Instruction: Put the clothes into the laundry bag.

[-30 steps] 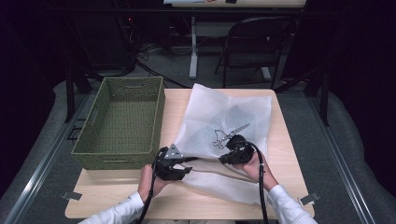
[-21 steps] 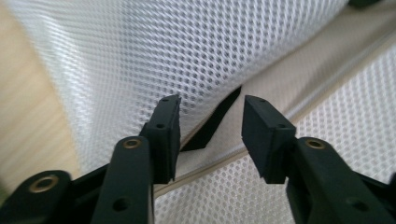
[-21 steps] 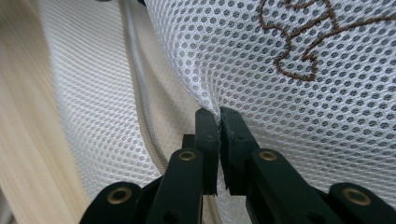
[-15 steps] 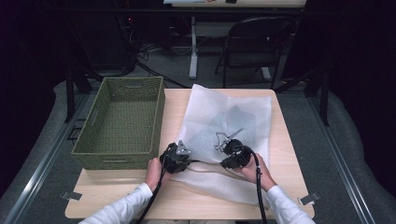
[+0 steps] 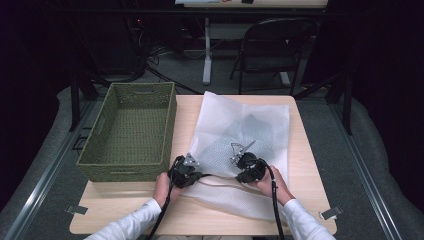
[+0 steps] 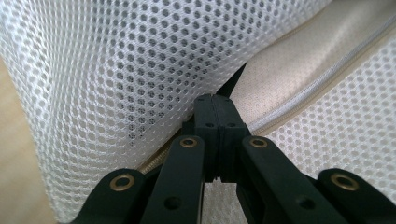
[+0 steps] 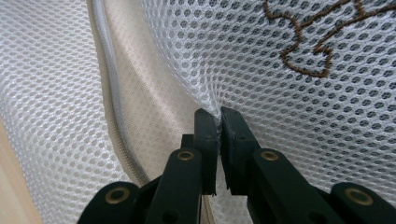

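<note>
A white mesh bag (image 5: 240, 125) lies flat on the wooden table (image 5: 306, 150), with a dark thing showing through its middle. My left gripper (image 5: 201, 176) is at the bag's near left edge. Its jaws have just been closing and now stand shut (image 6: 215, 100), pinching the mesh (image 6: 116, 70) beside the zipper (image 6: 317, 79). My right gripper (image 5: 239, 177) is a little to the right of it, shut (image 7: 218, 114) on a fold of the mesh (image 7: 280, 107). Brown stitching (image 7: 308, 46) runs just above that fold, and the zipper (image 7: 109, 93) passes on its left.
A green woven basket (image 5: 125, 170) stands on the table's left half, close to my left hand. A folding chair (image 5: 270, 45) and a table leg are on the floor behind. Bare tabletop lies right of the bag and along the near edge.
Both hands have sunk toward the table and drawn slightly nearer the front edge. The left gripper has shut on the bag's edge. The lifted part of the bag has dropped.
</note>
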A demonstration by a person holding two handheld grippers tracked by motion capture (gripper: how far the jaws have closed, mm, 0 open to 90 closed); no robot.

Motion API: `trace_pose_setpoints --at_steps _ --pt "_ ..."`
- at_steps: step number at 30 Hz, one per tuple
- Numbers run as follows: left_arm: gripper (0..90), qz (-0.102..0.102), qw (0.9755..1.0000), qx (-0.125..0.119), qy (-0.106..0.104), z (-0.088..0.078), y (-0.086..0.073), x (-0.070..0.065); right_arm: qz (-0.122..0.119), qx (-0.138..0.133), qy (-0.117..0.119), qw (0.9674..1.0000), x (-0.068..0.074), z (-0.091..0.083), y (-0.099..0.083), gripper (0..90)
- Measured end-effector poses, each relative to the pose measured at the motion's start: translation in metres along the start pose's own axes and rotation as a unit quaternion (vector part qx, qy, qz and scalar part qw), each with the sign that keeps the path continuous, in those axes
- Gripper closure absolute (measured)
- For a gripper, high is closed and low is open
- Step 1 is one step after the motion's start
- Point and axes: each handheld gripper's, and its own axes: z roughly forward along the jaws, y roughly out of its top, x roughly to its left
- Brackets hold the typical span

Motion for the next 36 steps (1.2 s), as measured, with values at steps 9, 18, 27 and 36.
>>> trace_pose_setpoints --at_steps 9,18,27,36 --pt "88.1 -0.027 0.9994 -0.001 -0.020 -0.003 -0.007 -0.009 -0.044 -0.002 -0.062 0.9971 -0.005 0.005 0.003 85.8" --pt "66.7 -0.039 0.9990 -0.017 -0.015 -0.021 -0.010 -0.004 -0.060 0.005 -0.010 0.9981 -0.006 0.000 0.004 76.5" --pt "35.5 -0.047 0.9988 0.003 0.012 -0.057 -0.033 -0.012 -0.071 -0.038 0.003 0.9967 0.011 -0.039 0.002 38.9" --pt "36.1 -0.049 0.9973 0.040 0.039 -0.053 -0.048 -0.015 -0.099 -0.071 -0.007 0.9925 0.040 -0.039 0.019 21.5"
